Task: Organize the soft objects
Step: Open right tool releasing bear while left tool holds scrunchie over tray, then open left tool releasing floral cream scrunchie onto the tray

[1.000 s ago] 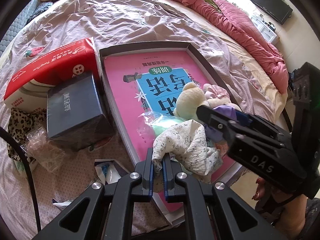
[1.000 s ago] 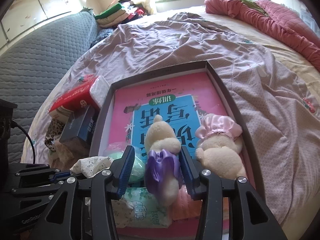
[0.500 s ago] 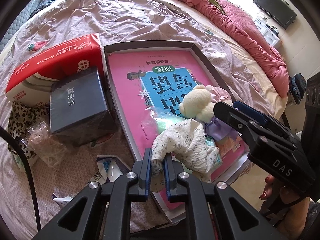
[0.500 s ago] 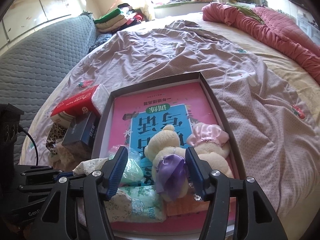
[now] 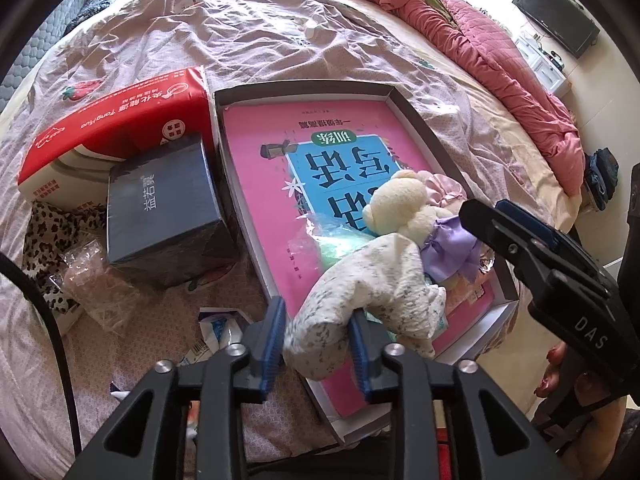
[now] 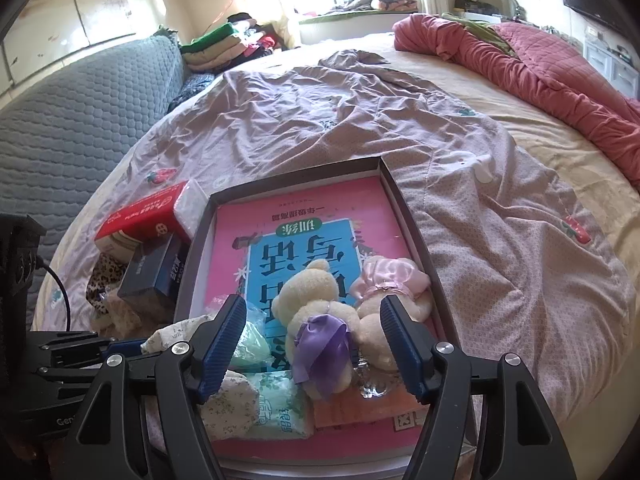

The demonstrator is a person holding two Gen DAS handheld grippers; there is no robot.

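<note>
My left gripper [image 5: 316,336] is opening, the floral cloth [image 5: 372,292] still between its jaws, draped into the tray [image 5: 304,90] on the bed. My right gripper [image 6: 312,344] is opening wide above the cream bear [image 6: 316,300], which lies in the tray, not gripped.

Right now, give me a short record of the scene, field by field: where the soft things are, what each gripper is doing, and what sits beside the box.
container: shallow box on the bed
in box: cream bear, pink-capped plush, tissue pack
left gripper: jaws opening, floral cloth between them
right gripper: jaws opening, clear of the bear
beside box: red tissue pack, dark carton
</note>
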